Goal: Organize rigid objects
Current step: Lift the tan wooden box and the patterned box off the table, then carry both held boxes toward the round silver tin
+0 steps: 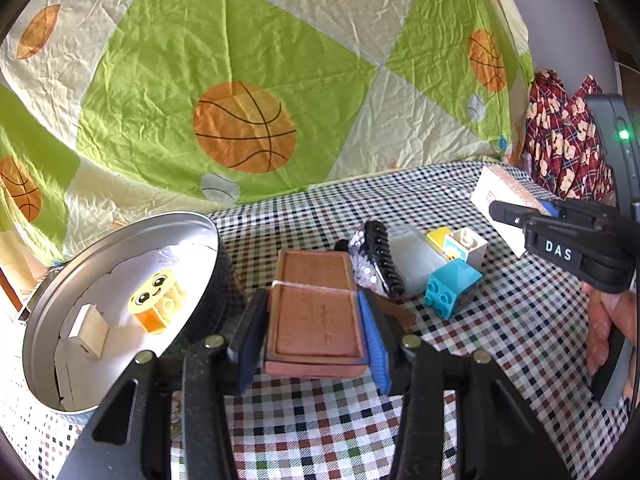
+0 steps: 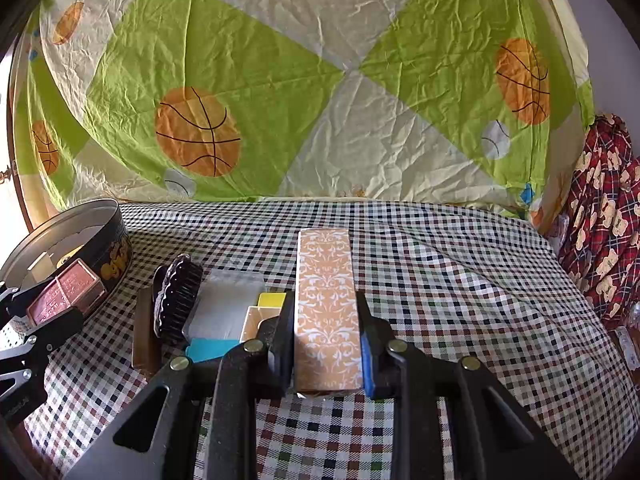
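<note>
- Left gripper [image 1: 316,320] pinches the flat copper-pink rectangular tin [image 1: 314,312], just right of the round metal tin [image 1: 80,264].
- Only the left view shows that tin's yellow smiley block [image 1: 158,300].
- Right gripper [image 2: 326,344] clamps the long orange-patterned box [image 2: 326,304], level above the checkered cloth [image 2: 460,280].

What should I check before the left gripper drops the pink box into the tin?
1. Left gripper fingers closed on the pink box: ok.
2. Round tin open, no lid: ok.
3. Free space inside the tin beside the yellow smiley block and small white block: ok, though tight.
4. Pink box already over the tin: not ok, it sits to the tin's right.
5. Right gripper out of the path, holding the orange patterned box: ok.
6. Box height above the tin rim: cannot tell.
</note>
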Demonstrator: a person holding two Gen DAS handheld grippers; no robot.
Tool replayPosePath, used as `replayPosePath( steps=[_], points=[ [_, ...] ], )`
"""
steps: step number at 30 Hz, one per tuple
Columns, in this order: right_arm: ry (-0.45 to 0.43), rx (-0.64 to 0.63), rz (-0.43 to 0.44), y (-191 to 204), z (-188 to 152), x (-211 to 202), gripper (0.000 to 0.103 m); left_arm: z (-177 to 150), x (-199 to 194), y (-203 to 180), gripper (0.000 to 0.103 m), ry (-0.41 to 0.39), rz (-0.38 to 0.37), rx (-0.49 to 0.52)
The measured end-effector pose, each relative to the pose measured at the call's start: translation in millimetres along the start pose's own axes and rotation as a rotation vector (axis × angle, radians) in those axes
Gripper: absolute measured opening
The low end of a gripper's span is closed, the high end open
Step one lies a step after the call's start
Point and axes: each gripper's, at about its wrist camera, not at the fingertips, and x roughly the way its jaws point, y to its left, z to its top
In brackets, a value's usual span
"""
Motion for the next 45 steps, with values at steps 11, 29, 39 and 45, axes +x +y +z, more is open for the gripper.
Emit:
replayPosePath(
  steps=[11, 29, 39, 45],
  points=[
    [-0.057, -0.016, 0.008, 11.1, -4.4, -18.1, 0.028, -2.8, -5.8, 4.7, 0.044, -0.012, 0.006, -0.023],
    [-0.082, -0.051, 0.048, 36.3, -8.9, -32.9, 0.028, -7.7, -12.1, 17.5, 0.044, -0.008, 0.014, -0.072],
    [-0.071, -0.080, 0.085, 53.8, -10.3, -35.0, 0.028, -9.6, -13.7, 25.0, 0.044, -0.006, 0.017, -0.092],
    [-0.070, -0.099, 0.099, 64.3, -11.2, -36.1, 0.028, -11.7, -16.4, 29.8, 0.044, -0.007, 0.019, -0.104]
  ],
)
